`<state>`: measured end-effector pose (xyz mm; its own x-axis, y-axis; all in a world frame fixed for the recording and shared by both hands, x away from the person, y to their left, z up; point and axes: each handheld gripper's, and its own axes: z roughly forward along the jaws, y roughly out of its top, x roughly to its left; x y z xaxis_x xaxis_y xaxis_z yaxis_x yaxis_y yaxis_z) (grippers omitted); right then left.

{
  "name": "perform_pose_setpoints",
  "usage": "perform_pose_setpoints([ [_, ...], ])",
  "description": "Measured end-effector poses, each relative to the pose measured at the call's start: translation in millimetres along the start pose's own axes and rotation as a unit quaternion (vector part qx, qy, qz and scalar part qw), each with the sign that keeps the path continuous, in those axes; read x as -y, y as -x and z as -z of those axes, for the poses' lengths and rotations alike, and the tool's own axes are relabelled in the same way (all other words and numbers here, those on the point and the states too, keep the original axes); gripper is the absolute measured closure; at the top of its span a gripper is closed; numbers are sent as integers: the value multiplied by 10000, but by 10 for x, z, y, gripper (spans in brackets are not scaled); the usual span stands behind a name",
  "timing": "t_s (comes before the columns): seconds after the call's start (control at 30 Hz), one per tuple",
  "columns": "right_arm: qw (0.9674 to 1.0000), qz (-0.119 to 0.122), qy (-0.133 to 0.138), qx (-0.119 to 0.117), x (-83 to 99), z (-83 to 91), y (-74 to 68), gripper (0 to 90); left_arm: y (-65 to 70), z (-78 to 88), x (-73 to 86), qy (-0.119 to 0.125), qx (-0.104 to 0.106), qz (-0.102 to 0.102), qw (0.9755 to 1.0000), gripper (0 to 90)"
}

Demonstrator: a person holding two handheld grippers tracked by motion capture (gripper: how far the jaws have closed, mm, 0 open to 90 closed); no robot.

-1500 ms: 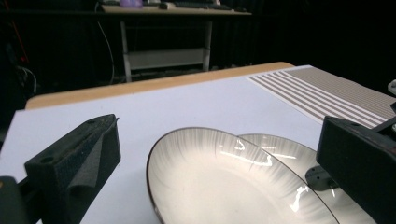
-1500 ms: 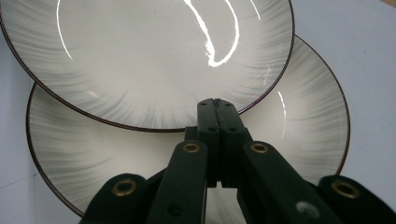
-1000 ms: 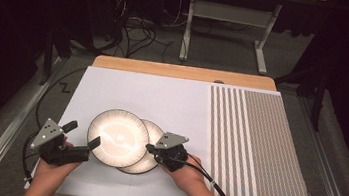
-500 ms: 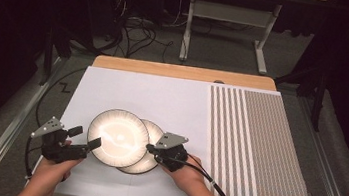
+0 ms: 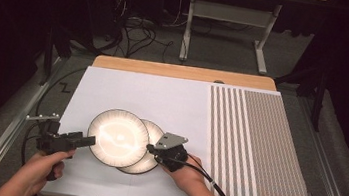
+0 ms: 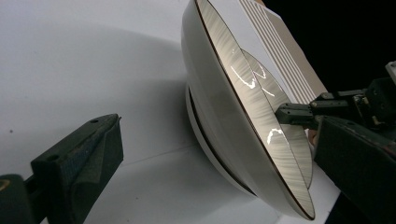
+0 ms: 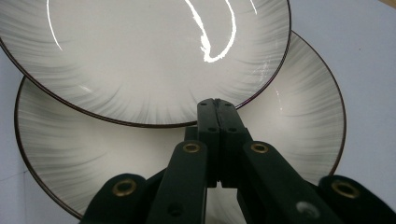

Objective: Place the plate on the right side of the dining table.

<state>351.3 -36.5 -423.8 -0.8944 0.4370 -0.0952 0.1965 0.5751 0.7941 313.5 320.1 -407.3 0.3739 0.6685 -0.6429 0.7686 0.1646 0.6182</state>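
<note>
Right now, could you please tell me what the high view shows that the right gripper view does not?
High view: the striped mat, the table edge and the left tool, open beside the upper plate. Right gripper view: the right tool, jaws shut, tips at that plate's rim. Both: the upper plate overlapping the lower plate on the white sheet.

Two white dark-rimmed plates [image 5: 118,137] overlap, the upper one lying over the lower plate [image 5: 147,161].
</note>
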Motion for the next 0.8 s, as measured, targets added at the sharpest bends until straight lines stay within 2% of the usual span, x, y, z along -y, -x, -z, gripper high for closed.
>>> perform_pose_setpoints([
  [0.2, 10000, -16, 10, 2, 3, -2, 2, 900, 13, -93, -22, -398, 144, 245, 9988, 21],
  [0.3, 10000, -15, 7, 5, 2, -2, 1, 900, 6, -120, -36, -492, 191, 401, 9978, 20],
  [0.47, 10000, -3, -14, 9, 1, -2, 2, 900, -41, -151, -68, -712, 355, 662, 9946, 20],
  [0.57, 10000, -1, -9, 4, 1, -4, 5, 900, -60, -170, -91, -838, 413, 753, 9928, 24],
  [0.67, 10000, 10, -18, 10, 0, -4, 6, 900, -71, -185, -114, -915, 425, 866, 9911, 25],
  [0.8, 10000, -1, -14, 9, 1, -6, 8, 900, -94, -213, -125, -1032, 330, 962, 9894, 25],
])
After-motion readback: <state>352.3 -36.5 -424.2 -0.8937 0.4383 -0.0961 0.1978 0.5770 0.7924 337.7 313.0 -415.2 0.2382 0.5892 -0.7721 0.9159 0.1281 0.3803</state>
